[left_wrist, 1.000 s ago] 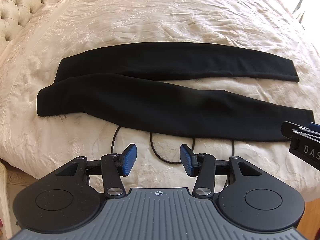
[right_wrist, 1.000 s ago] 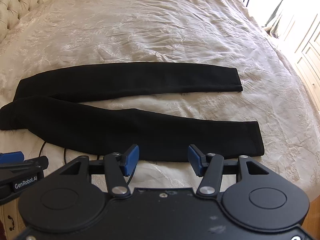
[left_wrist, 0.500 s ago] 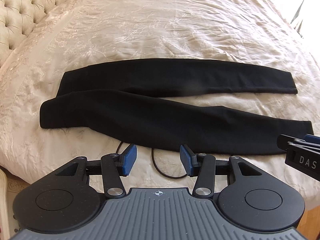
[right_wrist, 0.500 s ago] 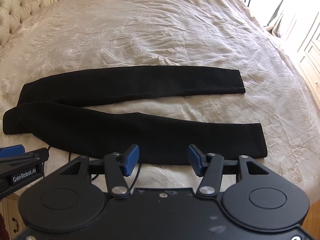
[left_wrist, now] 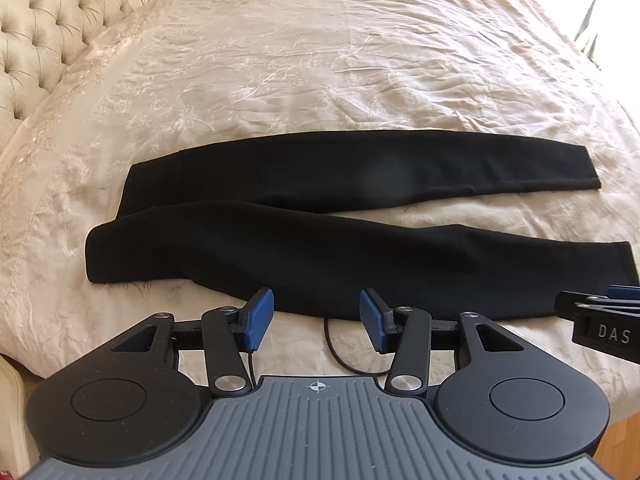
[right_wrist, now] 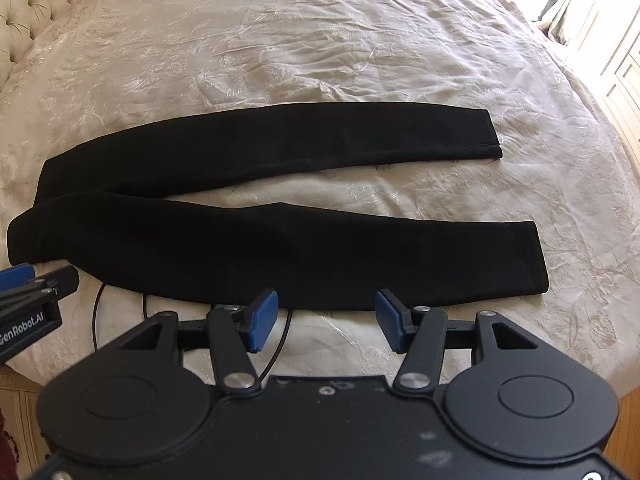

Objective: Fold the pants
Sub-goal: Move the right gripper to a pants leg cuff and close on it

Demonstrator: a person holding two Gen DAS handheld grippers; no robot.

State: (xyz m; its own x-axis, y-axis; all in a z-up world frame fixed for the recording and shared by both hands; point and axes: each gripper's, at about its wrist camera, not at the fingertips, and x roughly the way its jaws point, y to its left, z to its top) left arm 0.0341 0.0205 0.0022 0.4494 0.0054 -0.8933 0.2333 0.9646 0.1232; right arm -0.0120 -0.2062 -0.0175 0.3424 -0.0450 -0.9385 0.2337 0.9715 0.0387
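I am holding both grippers over the near edge of the bed (left_wrist: 280, 60), tilted down at the pants (left_wrist: 320, 256), which are lying across the middle of the frame in both views. They are spread flat with the waist at the left and the two legs running out to the right, opening into a narrow V, so either leg can be laid over the other. The left gripper (left_wrist: 316, 316) is sitting low in its view with its fingers apart and nothing between them; the right gripper (right_wrist: 326, 318) is doing the same, its blue ribbed pads bare. The cloth is looking matte, black and soft, with stitched hems at the cuffs. The bedspread is showing a creased, shiny cream weave with a floral pattern. A thin black cable (left_wrist: 344, 360) is curling out from under the nearer leg.
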